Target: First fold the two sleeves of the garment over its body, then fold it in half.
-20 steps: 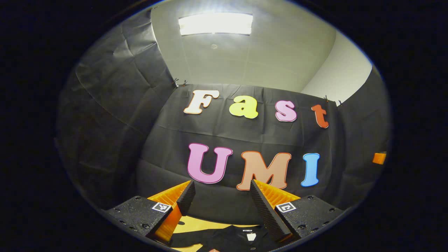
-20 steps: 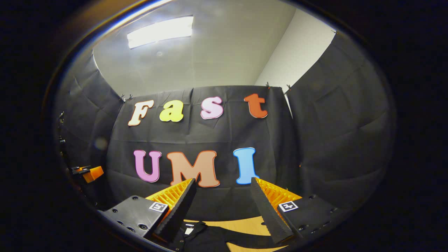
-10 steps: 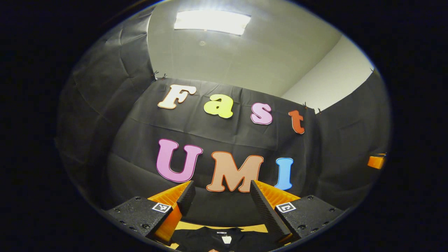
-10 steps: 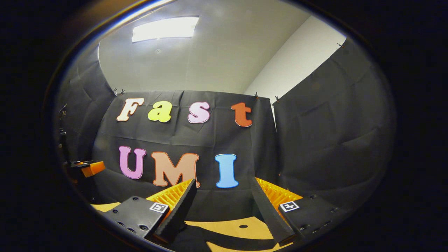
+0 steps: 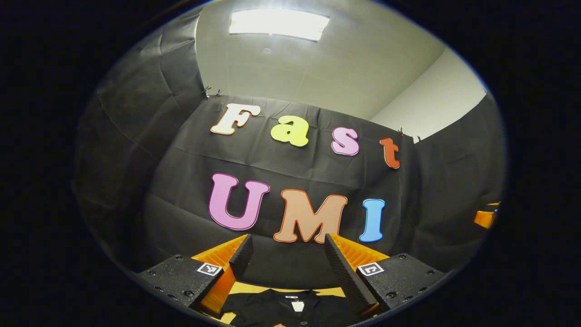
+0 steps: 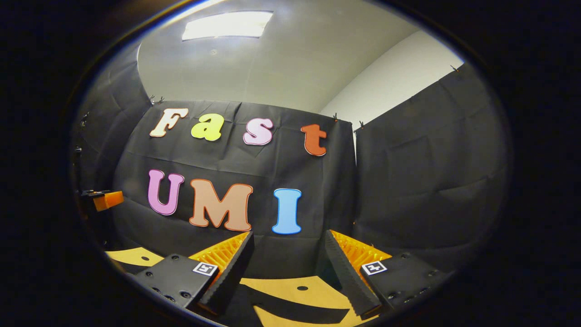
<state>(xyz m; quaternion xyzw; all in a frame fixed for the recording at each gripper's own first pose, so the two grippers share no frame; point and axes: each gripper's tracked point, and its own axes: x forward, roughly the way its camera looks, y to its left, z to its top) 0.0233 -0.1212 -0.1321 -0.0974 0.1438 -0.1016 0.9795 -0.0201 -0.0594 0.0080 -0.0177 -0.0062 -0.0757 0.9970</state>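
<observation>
The black garment (image 5: pixel 281 309) lies flat on the bench (image 5: pixel 254 289) below and just past your left gripper (image 5: pixel 286 247), its collar with a small white tag sitting between the 2 jaws at the bottom of the left gripper view. Those jaws are spread wide with nothing between them, held above the cloth and not touching it. In the right gripper view, dark fabric of the garment (image 6: pixel 290 313) crosses the tan bench (image 6: pixel 295 293) under your right gripper (image 6: pixel 288 245), running from below the left-hand jaw toward the right-hand one. The right jaws are also spread and hold nothing. A small round hole in the bench top shows between them. Both grippers point up toward the black cloth wall (image 5: pixel 290 172), with a ceiling light (image 5: pixel 278 23) above it. Your left gripper also shows as a small block far out beside the right gripper's left-hand jaw.
</observation>
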